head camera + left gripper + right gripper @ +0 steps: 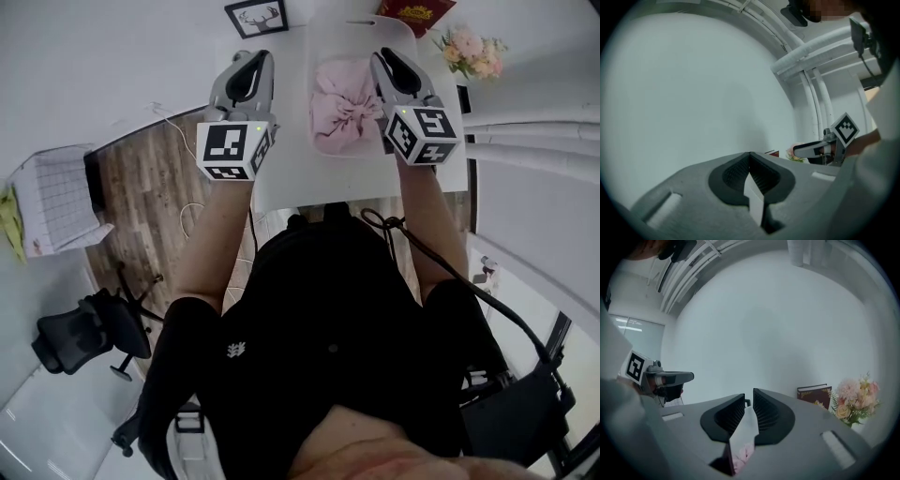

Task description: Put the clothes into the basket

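Observation:
Pink clothes (pixel 342 103) lie bunched in a pale basket (pixel 349 153) on the white table (pixel 291 178), as the head view shows. My left gripper (pixel 255 54) hovers left of the basket, its jaws shut with nothing between them (pixel 750 154). My right gripper (pixel 384 52) hangs over the basket's right side, above the clothes. Its jaws stand a narrow gap apart (pixel 749 397) with nothing in the gap. A bit of the pink clothes (pixel 740 456) shows below that gap. Both gripper views look towards the blank wall.
At the table's back stand a framed deer picture (pixel 257 16), a red book (pixel 415 11) and a bunch of flowers (pixel 473 52). A black office chair (pixel 80 337) and a white gridded box (pixel 56 202) are on the floor to the left.

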A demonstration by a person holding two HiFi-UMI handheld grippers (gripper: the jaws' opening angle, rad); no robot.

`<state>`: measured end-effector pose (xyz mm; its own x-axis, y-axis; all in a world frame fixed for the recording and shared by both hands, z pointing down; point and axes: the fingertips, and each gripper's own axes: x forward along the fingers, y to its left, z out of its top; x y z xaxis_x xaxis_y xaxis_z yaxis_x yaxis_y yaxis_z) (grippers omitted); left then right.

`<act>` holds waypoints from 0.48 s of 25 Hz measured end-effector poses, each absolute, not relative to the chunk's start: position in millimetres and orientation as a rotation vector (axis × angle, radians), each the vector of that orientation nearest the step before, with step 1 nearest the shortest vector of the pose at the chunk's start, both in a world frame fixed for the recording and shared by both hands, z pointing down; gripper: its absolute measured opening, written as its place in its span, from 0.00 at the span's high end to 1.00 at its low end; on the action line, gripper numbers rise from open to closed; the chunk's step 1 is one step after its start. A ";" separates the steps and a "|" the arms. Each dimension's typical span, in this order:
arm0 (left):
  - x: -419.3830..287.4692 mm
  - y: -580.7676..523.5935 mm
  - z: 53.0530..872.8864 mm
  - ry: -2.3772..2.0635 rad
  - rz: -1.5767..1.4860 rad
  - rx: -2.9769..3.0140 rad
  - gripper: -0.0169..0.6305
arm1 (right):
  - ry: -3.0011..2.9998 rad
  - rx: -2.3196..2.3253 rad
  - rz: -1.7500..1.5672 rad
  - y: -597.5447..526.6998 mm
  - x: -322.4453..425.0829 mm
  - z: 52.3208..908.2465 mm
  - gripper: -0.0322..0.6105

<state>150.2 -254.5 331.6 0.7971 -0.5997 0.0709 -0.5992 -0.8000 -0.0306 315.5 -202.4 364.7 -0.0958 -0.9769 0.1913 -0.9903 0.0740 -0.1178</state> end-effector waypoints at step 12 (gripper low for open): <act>128.7 -226.1 290.7 0.980 -0.035 -2.945 0.98 | -2.214 2.120 0.169 -163.8 328.0 310.0 0.96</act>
